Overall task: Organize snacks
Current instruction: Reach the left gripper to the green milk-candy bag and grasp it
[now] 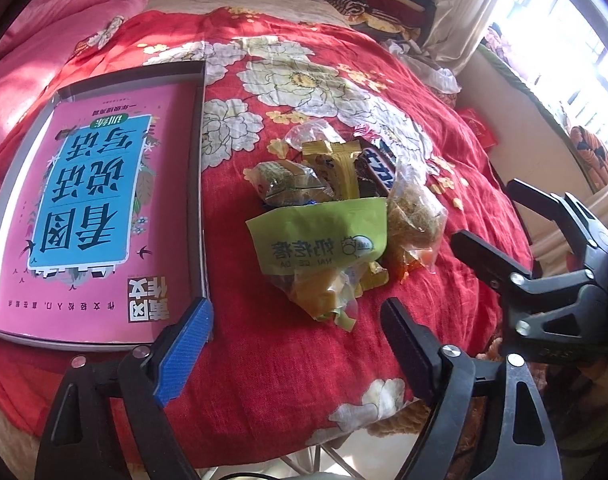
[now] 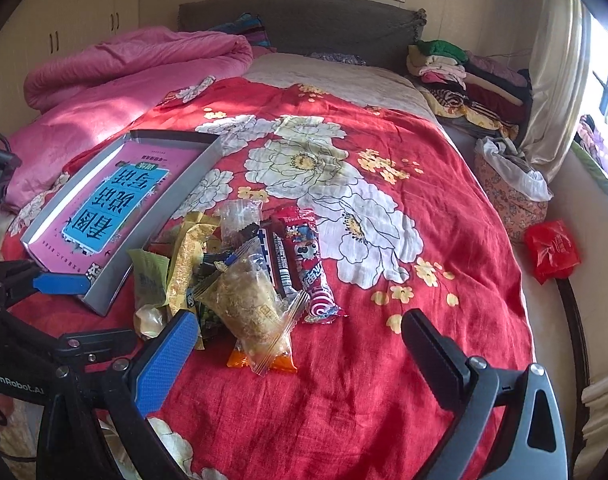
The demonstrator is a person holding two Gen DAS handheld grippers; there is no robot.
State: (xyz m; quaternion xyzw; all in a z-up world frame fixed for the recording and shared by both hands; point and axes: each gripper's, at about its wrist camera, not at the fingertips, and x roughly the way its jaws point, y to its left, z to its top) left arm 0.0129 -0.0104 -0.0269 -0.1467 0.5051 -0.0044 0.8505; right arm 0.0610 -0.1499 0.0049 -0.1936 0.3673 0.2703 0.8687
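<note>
A pile of snacks lies on the red flowered bedspread (image 1: pixel 288 360). In it are a green packet (image 1: pixel 319 236), a gold wrapper (image 1: pixel 339 164), a dark chocolate bar (image 1: pixel 377 168) and a clear packet of brownish cake (image 1: pixel 415 216). The right wrist view also shows a red lollipop packet (image 2: pixel 307 264) and the cake packet (image 2: pixel 248 296). A grey tray (image 1: pixel 202 160) holding a pink book sits left of the pile. My left gripper (image 1: pixel 296 344) is open just short of the pile, holding nothing. My right gripper (image 2: pixel 300 354) is open too, its blue pad beside the cake packet.
A rolled pink quilt (image 2: pixel 124 80) lies at the back left. Folded clothes (image 2: pixel 463 76) are stacked at the back right by the curtain. A floral bag (image 2: pixel 511 188) and a red plastic bag (image 2: pixel 551 250) sit off the bed's right edge.
</note>
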